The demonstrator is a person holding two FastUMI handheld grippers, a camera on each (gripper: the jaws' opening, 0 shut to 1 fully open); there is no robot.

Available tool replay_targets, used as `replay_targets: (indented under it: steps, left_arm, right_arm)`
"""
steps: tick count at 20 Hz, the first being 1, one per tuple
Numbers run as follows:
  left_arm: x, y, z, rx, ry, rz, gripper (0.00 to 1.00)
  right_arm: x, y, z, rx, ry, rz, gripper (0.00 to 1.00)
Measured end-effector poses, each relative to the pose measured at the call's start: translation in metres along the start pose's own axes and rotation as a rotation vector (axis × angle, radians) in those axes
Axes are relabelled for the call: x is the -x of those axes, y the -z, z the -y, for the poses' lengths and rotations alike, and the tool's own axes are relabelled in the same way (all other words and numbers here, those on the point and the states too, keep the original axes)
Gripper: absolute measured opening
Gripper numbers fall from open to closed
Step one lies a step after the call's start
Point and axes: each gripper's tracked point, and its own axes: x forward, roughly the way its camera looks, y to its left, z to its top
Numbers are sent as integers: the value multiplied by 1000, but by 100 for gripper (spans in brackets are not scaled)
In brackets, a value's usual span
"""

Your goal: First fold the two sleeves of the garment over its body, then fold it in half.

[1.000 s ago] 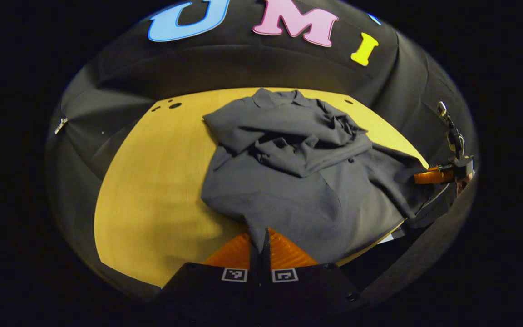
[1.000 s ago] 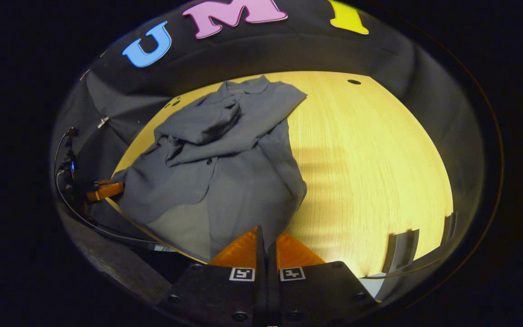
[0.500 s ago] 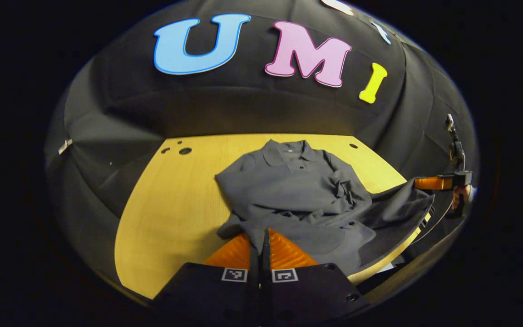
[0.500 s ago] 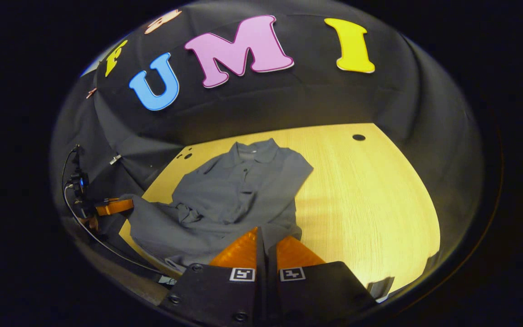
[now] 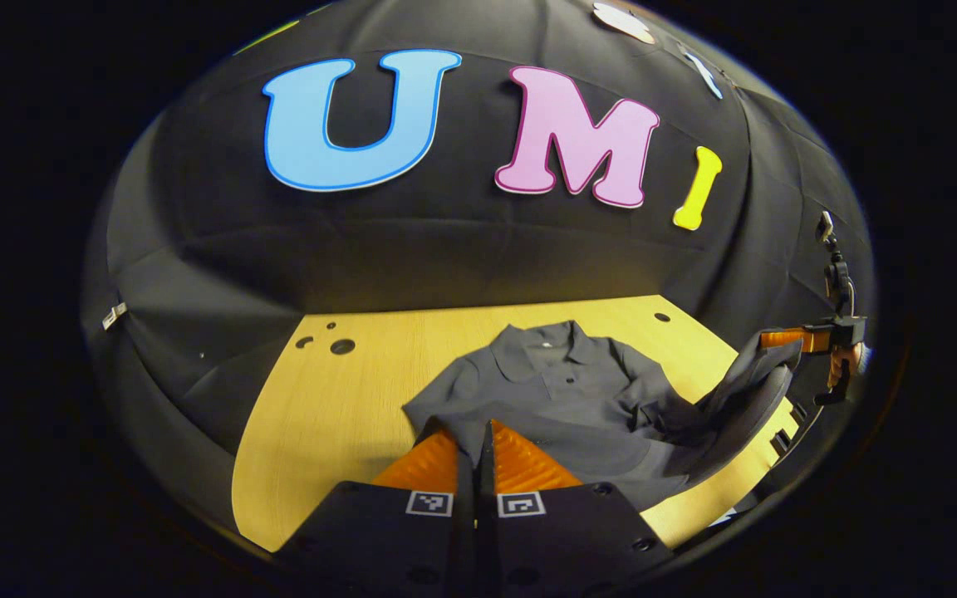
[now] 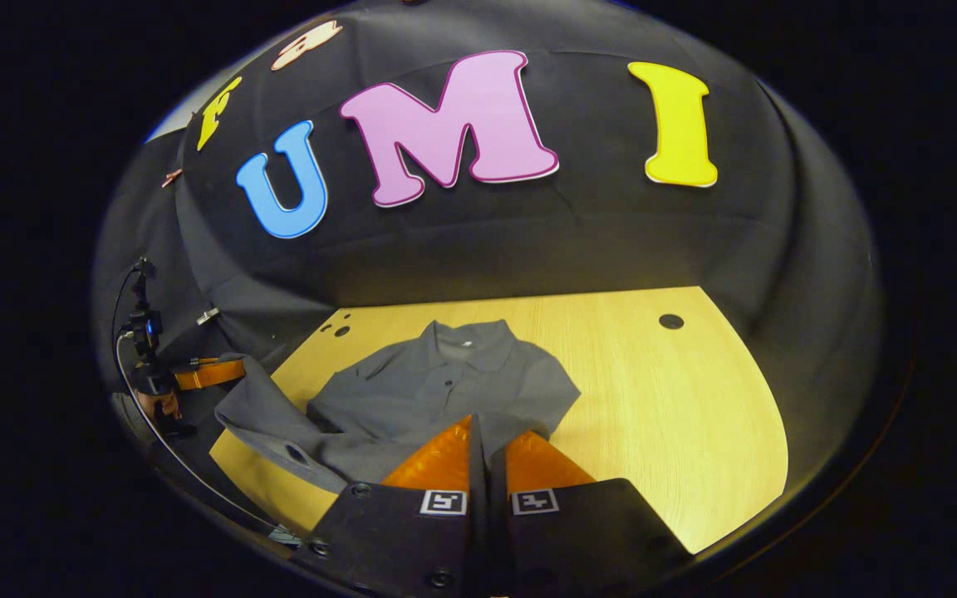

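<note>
A dark grey polo shirt (image 5: 561,386) lies collar-far on the yellow table (image 5: 321,415), its sleeves folded in over the body. My left gripper (image 5: 478,453) is shut on the shirt's near hem, the cloth pinched between its orange fingers. In the right gripper view, my right gripper (image 6: 483,453) is shut on the hem of the shirt (image 6: 445,386) in the same way. Each view shows the other gripper off to the side: the right gripper (image 5: 786,338) and the left gripper (image 6: 204,374) both hold a hem corner raised above the table, so the lower half hangs lifted over the body.
Small round holes mark the table's far corners (image 5: 342,345) (image 6: 671,321). Black cloth walls close in behind and beside the table. Bare tabletop (image 6: 678,415) spreads right of the shirt. A hand (image 6: 154,404) and a cable sit behind the left gripper.
Both grippers have lifted the hem off the table and carried it forward toward the collar. The shirt's lower half now hangs raised, and both views sit lower and closer to the wall.
</note>
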Motion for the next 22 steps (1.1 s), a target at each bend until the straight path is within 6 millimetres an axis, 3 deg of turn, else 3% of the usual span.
replay_targets:
  steps: [3, 8, 17, 22]
  left_arm:
    - [-26, -24, -11, 9, -23, 27, 5]
    - [-71, -40, -33, 30, -66, 22, 5]
    - [-161, -33, -58, 54, -152, -24, 5]
    - [-210, -13, -68, 62, -197, -56, 9]
  right_arm:
    - [-25, -23, 11, -14, 22, 32, 5]
    - [-68, -48, 28, -8, 42, 64, 5]
    - [-153, -36, 70, -18, 112, 3, 5]
    - [-196, -9, 96, -38, 141, -47, 5]
